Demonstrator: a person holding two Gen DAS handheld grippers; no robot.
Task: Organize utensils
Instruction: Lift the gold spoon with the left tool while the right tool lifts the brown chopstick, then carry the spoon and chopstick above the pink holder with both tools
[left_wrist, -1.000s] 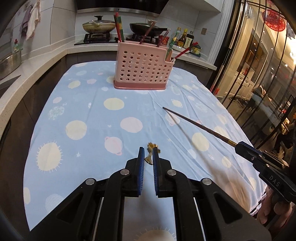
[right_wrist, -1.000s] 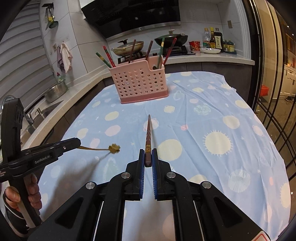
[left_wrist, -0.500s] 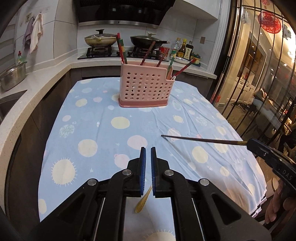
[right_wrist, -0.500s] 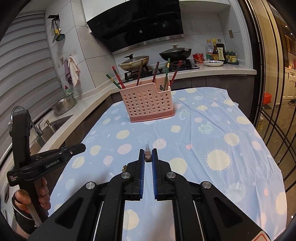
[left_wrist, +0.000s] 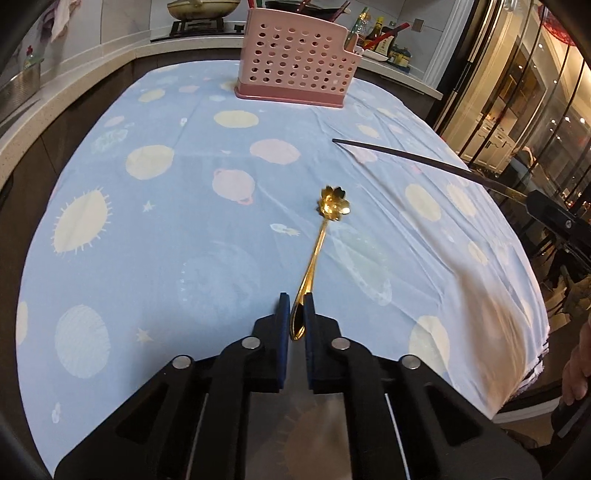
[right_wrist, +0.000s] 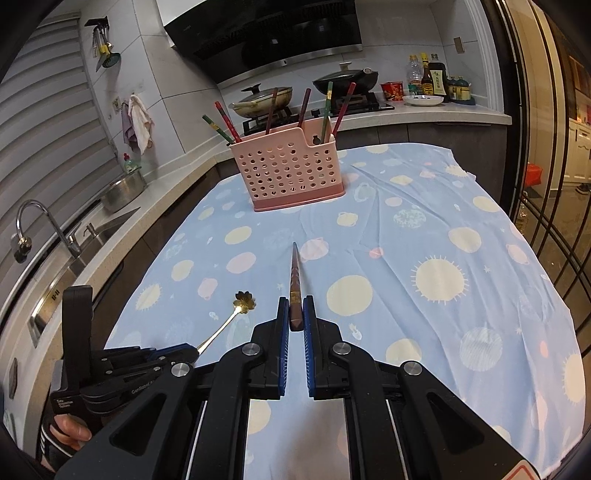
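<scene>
My left gripper (left_wrist: 296, 301) is shut on the handle of a gold spoon (left_wrist: 320, 236) with a flower-shaped bowl, held above the blue spotted tablecloth (left_wrist: 166, 206). It also shows in the right wrist view (right_wrist: 236, 314). My right gripper (right_wrist: 295, 306) is shut on a dark brown chopstick (right_wrist: 295, 273) that points toward the pink perforated utensil holder (right_wrist: 291, 171). The holder (left_wrist: 295, 66) stands at the far end of the table and holds several chopsticks. The chopstick also shows at the right of the left wrist view (left_wrist: 406, 157).
A stove with a pan (right_wrist: 262, 101) and a wok (right_wrist: 347, 79) stands behind the holder. A sink with a faucet (right_wrist: 40, 221) runs along the left counter. Sauce bottles (right_wrist: 432, 79) stand at the back right. A glass door with black bars (right_wrist: 546, 184) is on the right.
The left gripper has tilted down toward the table, so the spoon now shows pointing forward over the cloth. The right gripper has lowered a little with its chopstick.
</scene>
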